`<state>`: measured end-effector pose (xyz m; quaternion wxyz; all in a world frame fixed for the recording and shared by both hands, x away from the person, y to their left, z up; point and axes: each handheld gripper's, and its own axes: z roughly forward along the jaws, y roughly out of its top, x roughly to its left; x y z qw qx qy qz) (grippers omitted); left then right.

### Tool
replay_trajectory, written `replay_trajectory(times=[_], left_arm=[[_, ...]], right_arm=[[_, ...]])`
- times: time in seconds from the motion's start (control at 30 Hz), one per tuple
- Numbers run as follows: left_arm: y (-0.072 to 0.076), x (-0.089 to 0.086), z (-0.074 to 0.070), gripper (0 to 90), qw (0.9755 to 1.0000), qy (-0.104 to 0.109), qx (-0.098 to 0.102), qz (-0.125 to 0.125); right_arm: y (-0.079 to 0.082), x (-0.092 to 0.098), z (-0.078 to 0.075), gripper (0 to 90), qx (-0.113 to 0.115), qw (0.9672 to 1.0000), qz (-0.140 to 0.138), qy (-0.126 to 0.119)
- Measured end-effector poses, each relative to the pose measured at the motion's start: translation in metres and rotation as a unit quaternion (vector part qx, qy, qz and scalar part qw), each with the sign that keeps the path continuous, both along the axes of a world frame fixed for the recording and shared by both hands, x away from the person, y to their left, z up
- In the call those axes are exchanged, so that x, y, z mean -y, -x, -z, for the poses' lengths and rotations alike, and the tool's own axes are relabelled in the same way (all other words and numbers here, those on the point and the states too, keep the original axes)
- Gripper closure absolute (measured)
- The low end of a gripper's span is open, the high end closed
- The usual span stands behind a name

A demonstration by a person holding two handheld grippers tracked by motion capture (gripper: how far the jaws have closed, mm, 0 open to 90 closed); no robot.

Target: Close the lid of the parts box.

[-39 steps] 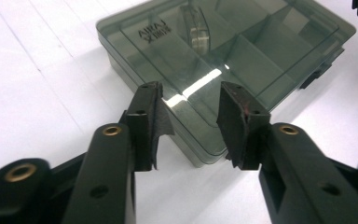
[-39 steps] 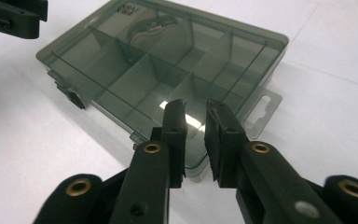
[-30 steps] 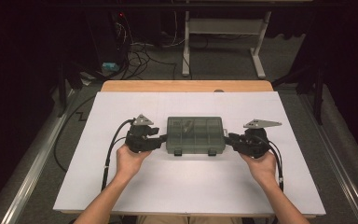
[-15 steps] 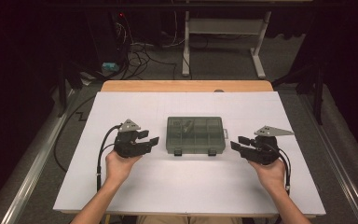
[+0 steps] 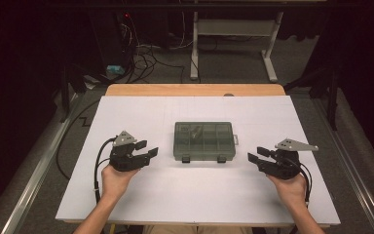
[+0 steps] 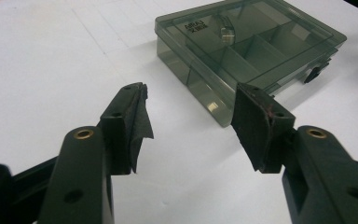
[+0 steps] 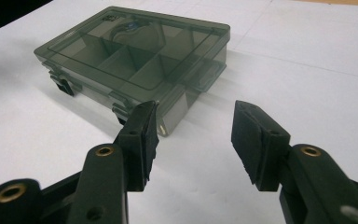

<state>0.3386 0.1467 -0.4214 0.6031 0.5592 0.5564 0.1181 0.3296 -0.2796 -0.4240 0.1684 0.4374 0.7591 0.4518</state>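
A smoky transparent compartment box (image 5: 204,141) lies shut on the white table top, its two latches toward me. A small metal part shows through the lid in a far compartment (image 6: 225,29). My left gripper (image 5: 147,148) hovers to the box's left with open jaws that have just been opening, nothing between them; the box (image 6: 247,51) lies ahead of it. To the right of the box, my right gripper (image 5: 255,157) also stands open, its jaws having just widened, and holds nothing. The box (image 7: 135,51) sits beyond its fingertips.
The white sheet (image 5: 126,117) covers a wooden table (image 5: 195,89) whose far edge shows. Black cables (image 5: 100,161) trail from the left gripper across the table's left side. Beyond the table stand a white desk frame (image 5: 233,44) and floor cables.
Both grippers let go of the box's two ends and drew outward, away from it, left to the left and right to the right. Their jaws opened. The box stayed in place.
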Motion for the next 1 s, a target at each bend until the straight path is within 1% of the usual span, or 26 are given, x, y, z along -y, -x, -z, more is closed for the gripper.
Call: replay_trajectory(times=[0.1,0.23,0.37,0.6,0.67,1.0], left_arm=[[0.004,-0.004,0.001,44.5,1.0000,0.004,0.003,-0.005],[0.007,-0.008,0.004,43.7,1.0000,0.002,0.005,-0.007],[0.011,-0.014,0.006,43.1,0.9999,0.007,0.008,-0.012],[0.017,-0.024,0.009,42.3,0.9997,0.010,0.011,-0.020],[0.019,-0.027,0.010,41.9,0.9996,0.011,0.013,-0.023],[0.027,-0.040,0.013,39.9,0.9989,0.018,0.020,-0.038]], right_arm=[[0.003,0.004,0.002,50.0,0.000,1.0000,0.005,-0.002],[0.007,0.008,0.005,48.9,-0.001,0.9999,0.009,-0.007],[0.010,0.012,0.007,47.4,0.004,0.9999,0.013,-0.011],[0.016,0.015,0.009,46.2,0.009,0.9998,0.015,-0.011],[0.018,0.016,0.010,45.6,0.007,0.9998,0.016,-0.012],[0.027,0.025,0.016,42.8,0.012,0.9994,0.029,-0.016]])
